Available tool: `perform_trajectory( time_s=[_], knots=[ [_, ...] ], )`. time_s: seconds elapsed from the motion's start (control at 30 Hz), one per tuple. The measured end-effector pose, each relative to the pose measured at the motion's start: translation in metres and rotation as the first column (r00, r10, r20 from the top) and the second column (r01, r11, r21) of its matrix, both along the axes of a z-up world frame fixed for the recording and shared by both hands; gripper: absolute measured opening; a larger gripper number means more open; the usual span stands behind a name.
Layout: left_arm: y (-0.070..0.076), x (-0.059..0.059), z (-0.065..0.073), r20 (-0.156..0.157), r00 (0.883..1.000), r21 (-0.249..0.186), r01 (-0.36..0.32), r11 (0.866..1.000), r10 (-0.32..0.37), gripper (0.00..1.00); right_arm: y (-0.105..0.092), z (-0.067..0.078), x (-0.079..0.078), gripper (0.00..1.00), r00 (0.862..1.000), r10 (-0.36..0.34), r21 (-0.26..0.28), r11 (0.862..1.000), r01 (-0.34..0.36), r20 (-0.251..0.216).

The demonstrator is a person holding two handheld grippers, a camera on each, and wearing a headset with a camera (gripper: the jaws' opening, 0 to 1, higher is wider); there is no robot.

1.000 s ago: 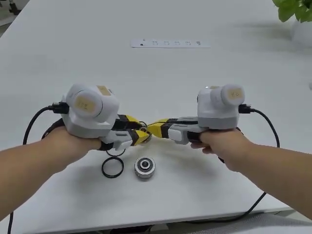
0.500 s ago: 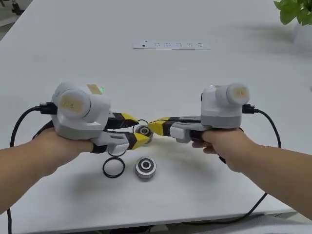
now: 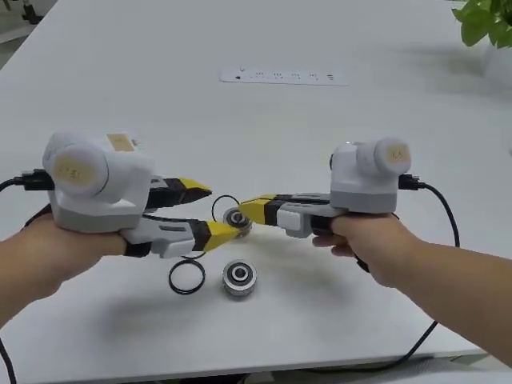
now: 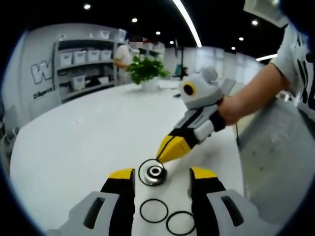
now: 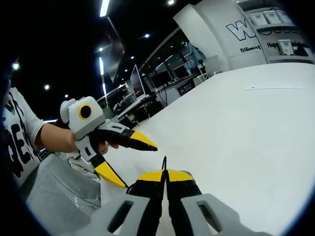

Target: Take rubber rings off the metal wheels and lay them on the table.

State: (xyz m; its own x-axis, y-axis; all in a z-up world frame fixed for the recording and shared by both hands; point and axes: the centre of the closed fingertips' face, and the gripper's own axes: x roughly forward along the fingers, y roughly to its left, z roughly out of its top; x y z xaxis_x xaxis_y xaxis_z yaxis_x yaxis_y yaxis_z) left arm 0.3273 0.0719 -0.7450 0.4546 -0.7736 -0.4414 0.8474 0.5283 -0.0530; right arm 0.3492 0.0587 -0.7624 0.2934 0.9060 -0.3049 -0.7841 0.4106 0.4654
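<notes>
My right gripper (image 3: 242, 210) is pinched shut on a thin rubber ring (image 4: 140, 172), and my left gripper (image 3: 224, 210) stands wide open, its two jaws either side of the metal wheel (image 4: 155, 173) without touching it. That wheel sits just ahead of my right tips, inside the loop of the ring. Nothing grips the wheel, so if I pull with the right, I judge the wheel will simply come along, or the ring will snap free and send it rolling across the table (image 3: 320, 128). My hold on the ring is also slim and could slip. Closing the left carelessly might trap the ring against the wheel. I cannot tell whether the wheel rests on the table or hangs from the ring, nor whether the ring sits in its groove or is already partly off. In the right gripper view my own jaws hide the wheel. Below my left gripper lie a loose ring (image 3: 170, 277) and a second wheel (image 3: 238, 274).
</notes>
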Motion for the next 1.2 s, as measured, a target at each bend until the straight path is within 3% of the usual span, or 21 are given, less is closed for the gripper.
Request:
perform_trajectory(
  time_s=[0.57, 1.2],
  knots=[
    [0.030, -0.012, 0.002, 0.002, 0.998, -0.025, -0.055, 0.998, 0.055, 0.60, 0.024, 0.000, -0.015, 0.00, 0.999, 0.044, 0.019, 0.999, -0.044, -0.031],
    [0.053, -0.024, -0.008, -0.015, 0.994, -0.022, -0.110, 0.994, 0.109, 0.63, 0.052, -0.016, -0.036, 0.00, 0.991, 0.102, 0.007, 0.995, -0.102, -0.081]
  ],
)
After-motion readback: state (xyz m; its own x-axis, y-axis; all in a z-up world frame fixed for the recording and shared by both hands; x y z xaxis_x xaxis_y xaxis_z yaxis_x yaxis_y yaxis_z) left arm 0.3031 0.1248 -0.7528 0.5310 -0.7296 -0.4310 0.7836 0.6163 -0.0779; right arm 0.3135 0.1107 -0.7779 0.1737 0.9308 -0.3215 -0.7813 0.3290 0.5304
